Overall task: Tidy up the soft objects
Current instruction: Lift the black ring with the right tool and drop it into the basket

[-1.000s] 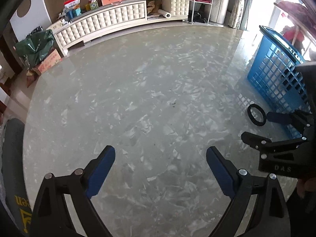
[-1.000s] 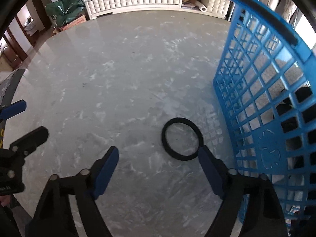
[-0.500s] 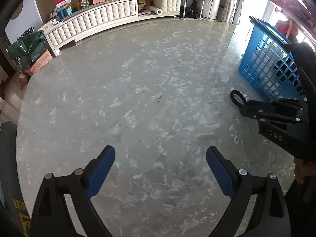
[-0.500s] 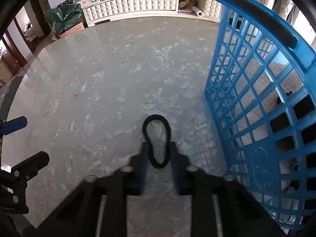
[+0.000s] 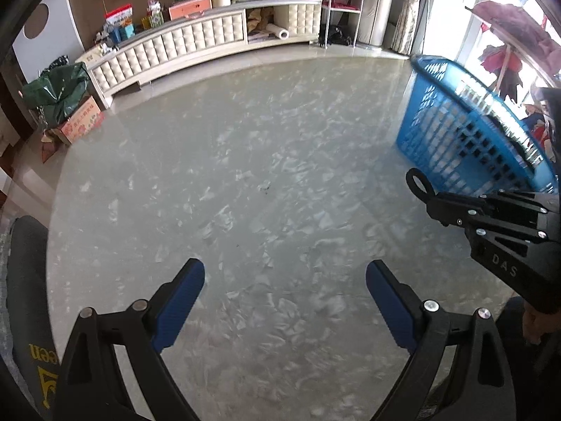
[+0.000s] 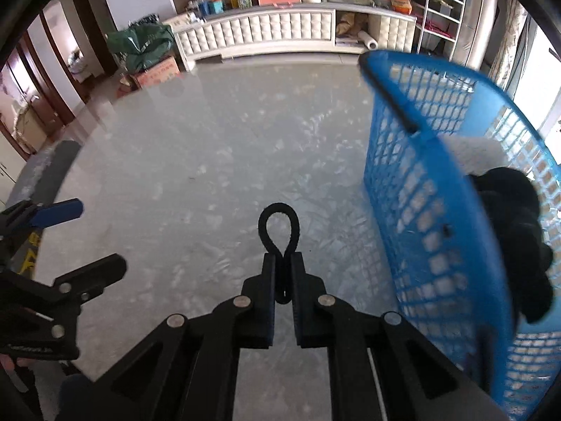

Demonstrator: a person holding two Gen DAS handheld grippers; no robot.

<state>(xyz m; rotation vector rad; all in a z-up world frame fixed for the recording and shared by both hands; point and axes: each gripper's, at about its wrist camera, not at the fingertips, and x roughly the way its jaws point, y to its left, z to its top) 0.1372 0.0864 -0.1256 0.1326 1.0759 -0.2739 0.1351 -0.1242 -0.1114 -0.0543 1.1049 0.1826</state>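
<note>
my right gripper is clamped on the thin black elastic hair band, pinching it so a loop sticks out past the fingertips, lifted above the glossy grey marbled table. just to its right stands the blue plastic lattice laundry basket, with a white fluffy thing and a black soft bundle inside (i can't tell what they are). my left gripper hangs with its blue-padded fingers spread wide and nothing between them.
</note>
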